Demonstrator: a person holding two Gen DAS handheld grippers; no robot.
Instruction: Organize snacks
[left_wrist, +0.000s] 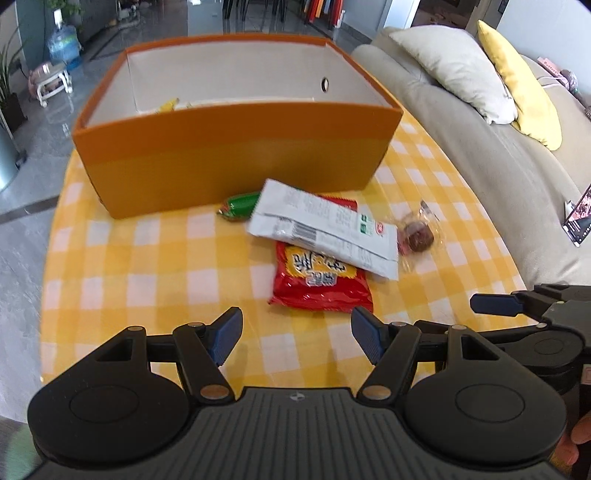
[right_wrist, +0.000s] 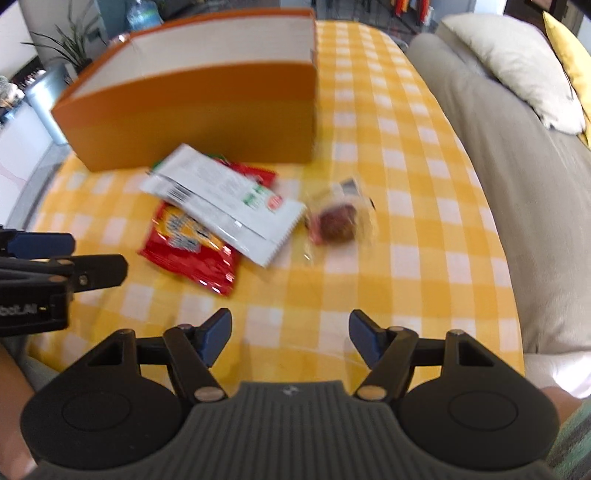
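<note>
Both of your grippers hover over the near edge of the yellow-checked tablecloth (left_wrist: 147, 251), tilted down toward the snacks. Your left gripper (left_wrist: 297, 338) has its blue pads spread wide with nothing between them, and your right gripper (right_wrist: 290, 338) stands just as wide and just as empty — neither touches a packet. The pile lies in front of you, between the grippers and the orange box (left_wrist: 236, 155): a white packet (left_wrist: 321, 229) lies slantwise on top of a red packet (left_wrist: 321, 284), covering its far half. A small green-wrapped snack (left_wrist: 238, 206) sits at the white packet's far left corner, close to the box's near wall. To the right of the pile, just beside the white packet, is a clear wrapper with a brown round sweet (left_wrist: 417, 230) inside. The box stands open at the far side of the table, and something yellow (left_wrist: 168, 105) shows inside it at the left, too hidden to identify. A beige sofa (left_wrist: 480, 147) with cushions runs along the right.
</note>
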